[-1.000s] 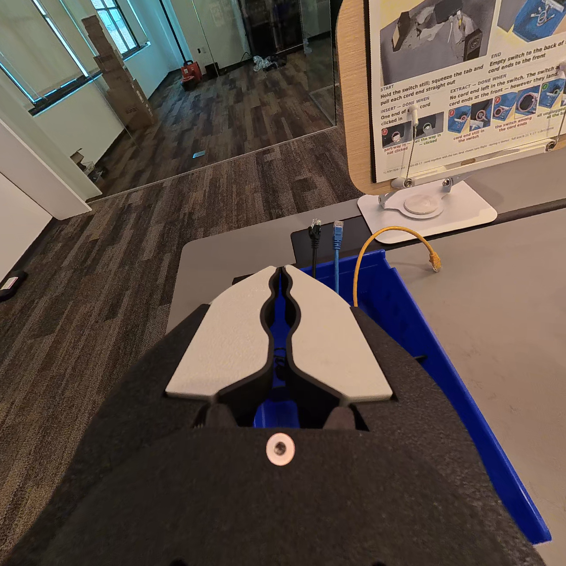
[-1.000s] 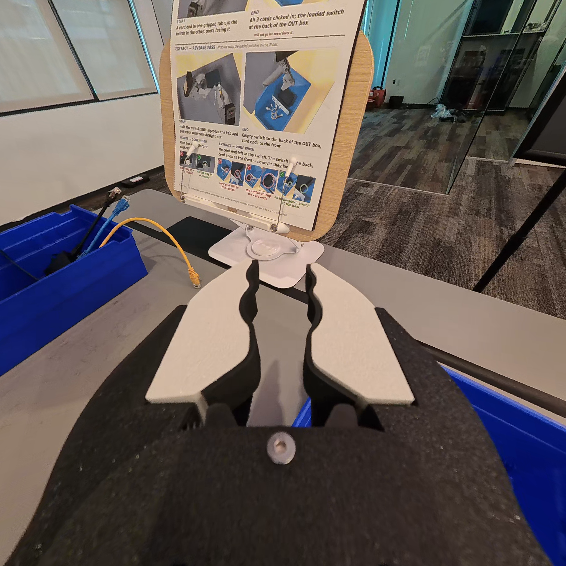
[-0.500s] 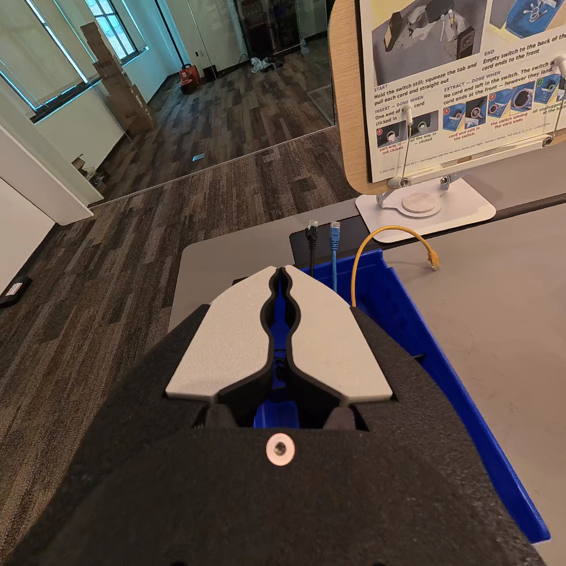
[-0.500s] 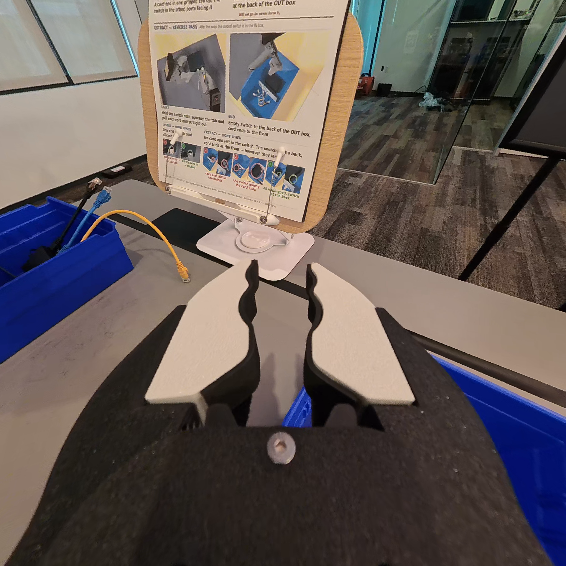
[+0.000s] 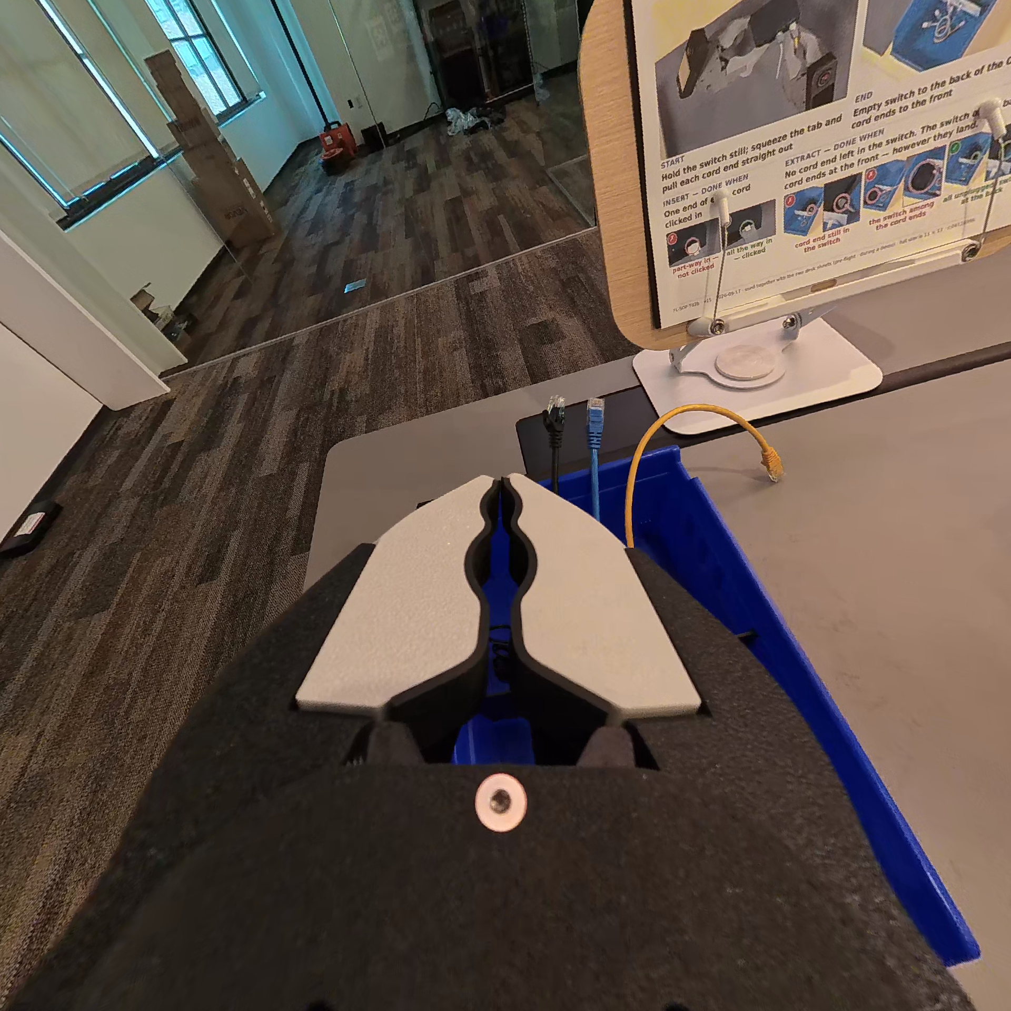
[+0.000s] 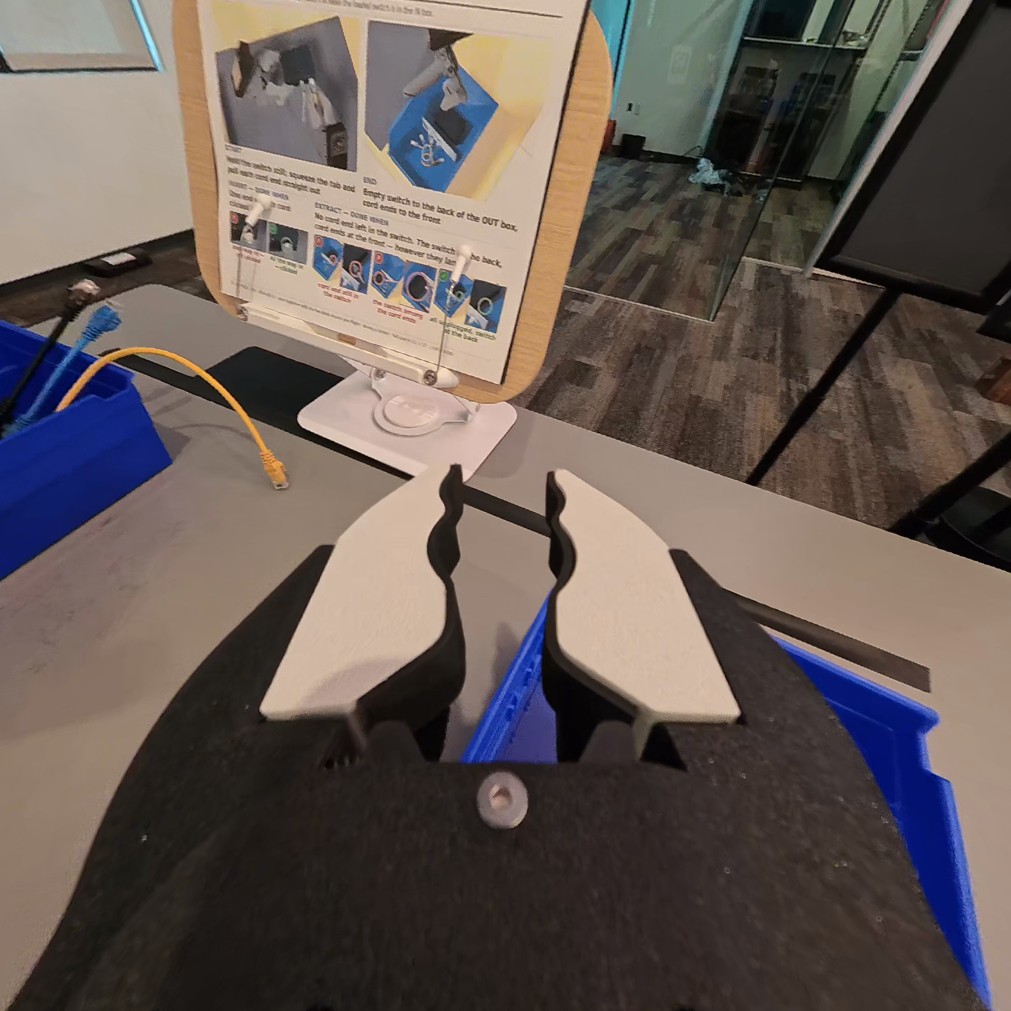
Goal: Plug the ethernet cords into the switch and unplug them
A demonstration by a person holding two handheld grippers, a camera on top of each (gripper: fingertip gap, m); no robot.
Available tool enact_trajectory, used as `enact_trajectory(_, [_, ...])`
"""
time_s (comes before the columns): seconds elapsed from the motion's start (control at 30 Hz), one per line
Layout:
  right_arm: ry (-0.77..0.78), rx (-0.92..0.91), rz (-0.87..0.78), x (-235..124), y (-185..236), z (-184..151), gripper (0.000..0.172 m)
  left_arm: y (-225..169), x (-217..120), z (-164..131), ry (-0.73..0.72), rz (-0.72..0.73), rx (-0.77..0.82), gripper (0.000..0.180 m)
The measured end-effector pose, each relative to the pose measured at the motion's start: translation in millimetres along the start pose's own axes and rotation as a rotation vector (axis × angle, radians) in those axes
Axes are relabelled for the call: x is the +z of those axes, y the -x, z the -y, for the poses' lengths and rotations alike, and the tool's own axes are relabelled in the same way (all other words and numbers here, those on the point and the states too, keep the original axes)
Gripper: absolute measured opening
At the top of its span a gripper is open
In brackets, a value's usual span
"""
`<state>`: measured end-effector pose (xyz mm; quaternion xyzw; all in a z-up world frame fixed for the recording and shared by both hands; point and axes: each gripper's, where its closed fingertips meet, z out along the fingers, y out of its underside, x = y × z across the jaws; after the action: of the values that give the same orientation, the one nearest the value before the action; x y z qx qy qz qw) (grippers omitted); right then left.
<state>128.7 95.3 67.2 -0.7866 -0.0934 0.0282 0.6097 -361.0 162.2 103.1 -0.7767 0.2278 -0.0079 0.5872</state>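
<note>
Three ethernet cords rise from the blue bin (image 5: 727, 552) at the left of the table (image 5: 875, 547): a black cord (image 5: 554, 432) and a blue cord (image 5: 594, 437) stand upright with connectors in the air, while a yellow cord (image 5: 684, 410) arches over the bin wall and ends with its connector just above the table surface. The switch is not visible in either view.

Behind the cords, a wooden-backed instruction board (image 6: 394, 180) on a white stand (image 6: 407, 432) sits at the far table edge, beside a flat black mat (image 6: 262, 377). A second blue bin (image 6: 886, 766) lies under and to the right of the right gripper.

Left gripper (image 5: 502, 481): fingertips together, nothing between them. It hovers over the first bin; the black and blue cords stand just beyond and to the right of its tips, apart from them.

Right gripper (image 6: 503, 476): partly open and bare, with the table visible through the gap. The yellow cord's connector lies well to its left.

Surface: a grey table with a dark seam running across it. Room: mottled dark carpet tile, glass partitions, windows with blinds, stacked cardboard boxes (image 5: 219, 158) by the left wall.
</note>
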Motion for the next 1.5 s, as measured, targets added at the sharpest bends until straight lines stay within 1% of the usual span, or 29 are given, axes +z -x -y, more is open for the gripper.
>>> enact_trajectory(0.17, [0.014, -0.004, -0.046, -2, -8, -2, 0.028, -7, 3, 1, 0.004, -0.010, 0.017, 0.000])
enact_trajectory(0.3, [0.038, 0.006, -0.071, -2, -14, -6, 0.031, -10, 5, 2, 0.010, -0.011, 0.028, 0.000])
enact_trajectory(0.53, [0.090, -0.031, -0.112, 0, -18, -13, 0.037, -15, 6, 4, 0.008, -0.009, 0.043, 0.000])
enact_trajectory(0.63, [0.125, -0.070, -0.157, 2, -19, -17, 0.040, -29, 10, 11, -0.008, -0.022, 0.049, 0.003])
enact_trajectory(0.73, [0.112, -0.097, -0.208, 1, -20, -14, 0.042, -51, 16, 23, -0.041, -0.034, 0.074, 0.008])
enact_trajectory(0.83, [0.077, -0.096, -0.244, -2, -21, -7, 0.040, -70, 22, 34, -0.085, -0.035, 0.080, 0.019])
enact_trajectory(0.87, [0.061, -0.089, -0.281, -5, -25, -4, 0.034, -74, 23, 36, -0.097, -0.031, 0.081, 0.020])
enact_trajectory(1.0, [-0.002, -0.106, -0.364, -16, -34, 9, 0.038, -85, 25, 41, -0.124, -0.043, 0.077, 0.024])
enact_trajectory(1.07, [-0.004, -0.106, -0.373, -17, -36, 10, 0.042, -89, 25, 42, -0.124, -0.054, 0.080, 0.024])
enact_trajectory(1.5, [0.000, -0.105, -0.381, -17, -39, 9, 0.048, -93, 30, 38, -0.099, -0.053, 0.099, 0.024])
